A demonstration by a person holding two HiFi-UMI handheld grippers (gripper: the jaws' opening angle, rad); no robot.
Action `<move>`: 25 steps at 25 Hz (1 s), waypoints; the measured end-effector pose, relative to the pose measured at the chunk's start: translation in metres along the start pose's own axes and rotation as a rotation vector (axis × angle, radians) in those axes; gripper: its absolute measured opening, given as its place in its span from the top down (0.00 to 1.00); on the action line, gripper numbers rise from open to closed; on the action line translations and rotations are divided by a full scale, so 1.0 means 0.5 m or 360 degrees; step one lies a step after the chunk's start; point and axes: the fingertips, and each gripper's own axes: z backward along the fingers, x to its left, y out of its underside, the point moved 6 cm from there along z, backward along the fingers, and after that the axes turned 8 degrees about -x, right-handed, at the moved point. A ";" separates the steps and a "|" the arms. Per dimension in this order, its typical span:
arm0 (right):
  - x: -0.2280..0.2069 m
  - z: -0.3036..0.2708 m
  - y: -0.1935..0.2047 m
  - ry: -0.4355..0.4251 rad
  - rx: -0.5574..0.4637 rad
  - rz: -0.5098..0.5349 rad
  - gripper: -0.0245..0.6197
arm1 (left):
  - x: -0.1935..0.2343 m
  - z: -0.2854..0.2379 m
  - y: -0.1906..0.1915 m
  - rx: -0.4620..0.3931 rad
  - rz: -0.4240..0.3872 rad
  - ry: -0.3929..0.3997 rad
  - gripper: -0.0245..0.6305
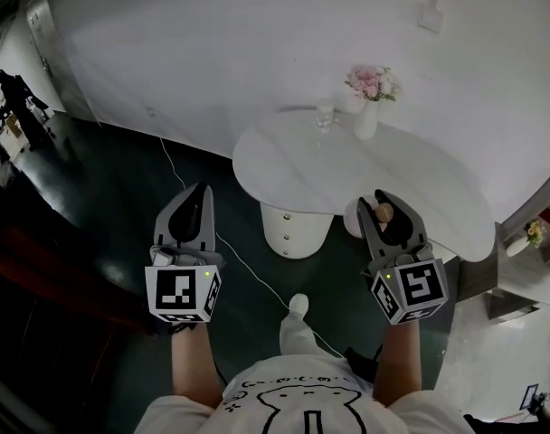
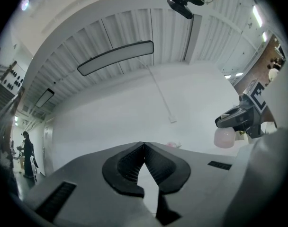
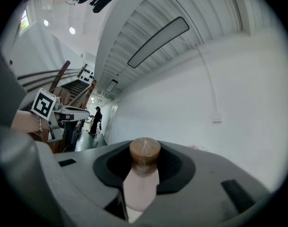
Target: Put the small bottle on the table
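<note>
The small bottle [image 3: 143, 183] has a smooth, pale pinkish body that looks translucent. It is capped by a round brown stopper [image 3: 145, 151] with a matte, wood-like top. It stands upright between the jaws of the right gripper [image 1: 378, 199]. The grey moulded jaws are clenched on the body from both sides, and the stopper rises just above their dark ribbed pads. In the head view, the bottle hangs in the air in front of the near edge of the table [image 1: 302, 170], not resting on it.

The table is white, with a glossy, rounded, kidney-like top on a stout rounded pedestal. At its far side stand a white vase [image 1: 366, 118] of pink flowers [image 1: 373, 81] and, just beside it, a clear glass [image 1: 325, 116].

The left gripper [image 2: 144, 146] has its ribbed jaws pressed together at the tips with nothing between them. It is held well apart from the bottle, over the dark, shiny floor [image 1: 121, 179]. A thin white cable [image 1: 257, 274] trails across the floor.
</note>
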 end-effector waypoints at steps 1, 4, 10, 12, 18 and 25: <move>-0.004 -0.018 0.005 -0.0013 -0.0002 -0.0004 0.78 | 0.008 -0.013 0.007 0.0006 -0.0001 -0.0014 0.96; -0.020 -0.077 0.026 -0.0052 -0.0001 -0.0015 0.78 | 0.028 -0.059 0.034 0.0023 -0.0002 -0.0043 0.96; -0.076 -0.220 0.070 -0.0104 0.0017 -0.0043 0.78 | 0.065 -0.186 0.088 0.0063 -0.0010 -0.0067 0.96; -0.096 -0.270 0.085 -0.0115 0.0023 -0.0047 0.78 | 0.081 -0.231 0.106 0.0076 -0.0015 -0.0078 0.96; -0.158 -0.405 0.146 -0.0147 0.0063 -0.0092 0.78 | 0.109 -0.356 0.179 0.0132 0.0002 -0.0097 0.96; -0.234 -0.524 0.233 -0.0168 0.0135 -0.0113 0.78 | 0.115 -0.486 0.269 0.0190 0.0052 -0.0108 0.96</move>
